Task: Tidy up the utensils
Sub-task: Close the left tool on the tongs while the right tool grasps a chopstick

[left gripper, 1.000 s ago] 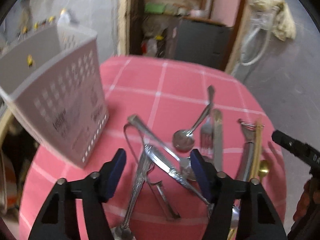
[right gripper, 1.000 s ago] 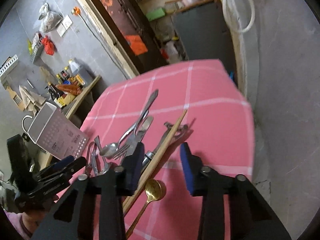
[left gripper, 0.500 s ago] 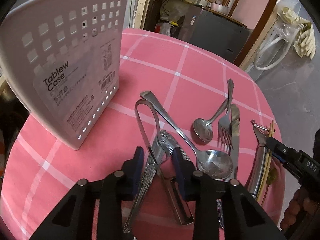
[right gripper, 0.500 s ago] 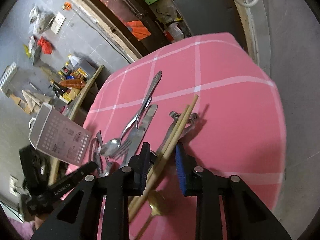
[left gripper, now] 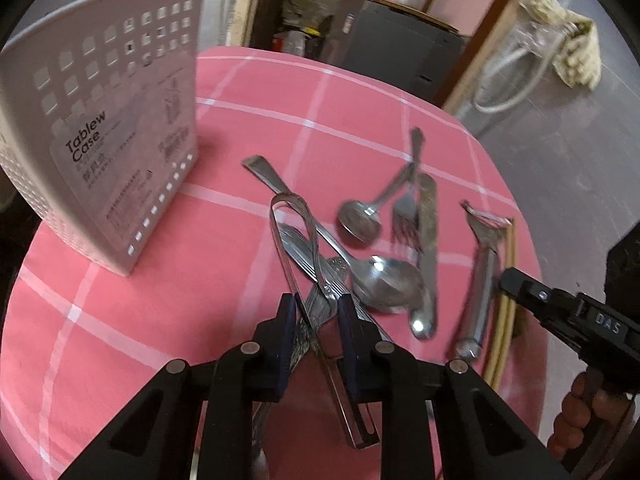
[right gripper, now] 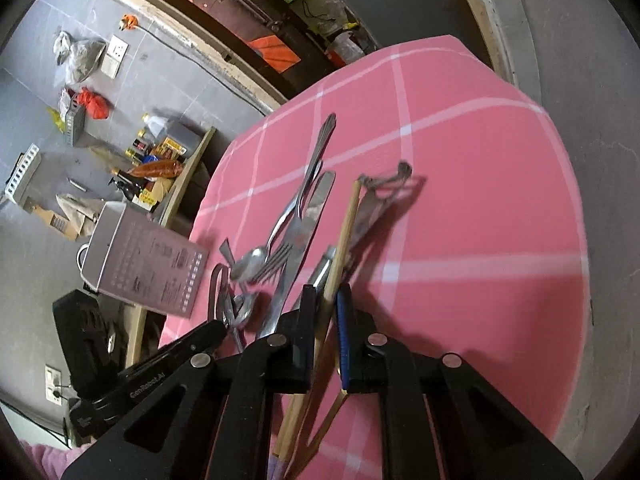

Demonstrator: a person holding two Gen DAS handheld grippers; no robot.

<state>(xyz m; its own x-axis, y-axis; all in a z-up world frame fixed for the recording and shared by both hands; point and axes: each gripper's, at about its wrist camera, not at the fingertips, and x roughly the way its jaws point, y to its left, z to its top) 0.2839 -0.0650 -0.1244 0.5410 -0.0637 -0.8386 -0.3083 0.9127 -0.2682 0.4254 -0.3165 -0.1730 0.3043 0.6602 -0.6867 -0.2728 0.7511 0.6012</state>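
Round table under pink checked cloth (left gripper: 248, 128), white grid lines. Utensil holder (left gripper: 100, 140): white perforated plastic, upright, far left on the cloth, printed "Tablew Case"; well apart from the cutlery. Cutlery heap at centre: metal tongs (left gripper: 288, 240) with looped end pointing away, crossed over a large spoon (left gripper: 380, 280) and several patterned handles; small spoon (left gripper: 360, 220), fork (left gripper: 406, 216) and table knife (left gripper: 428, 240) lying side by side just right of the heap; peeler (left gripper: 480, 280) farther right, touching a pair of wooden chopsticks (left gripper: 506, 300) along the cloth's right edge. Left gripper (left gripper: 316, 312): jaws just closed in, blue pads set against the tongs' arm and a patterned handle (left gripper: 302, 334) at the near end of the heap, gripping them. Right gripper (right gripper: 326, 312): jaws just closed in, narrow gap, pads pressed on the chopsticks (right gripper: 344, 232), which run between them and out toward the peeler (right gripper: 376, 208). Hand (left gripper: 584, 412) on the right gripper's grip, lower right of left view. Background: grey wall, doorway, cluttered shelving.
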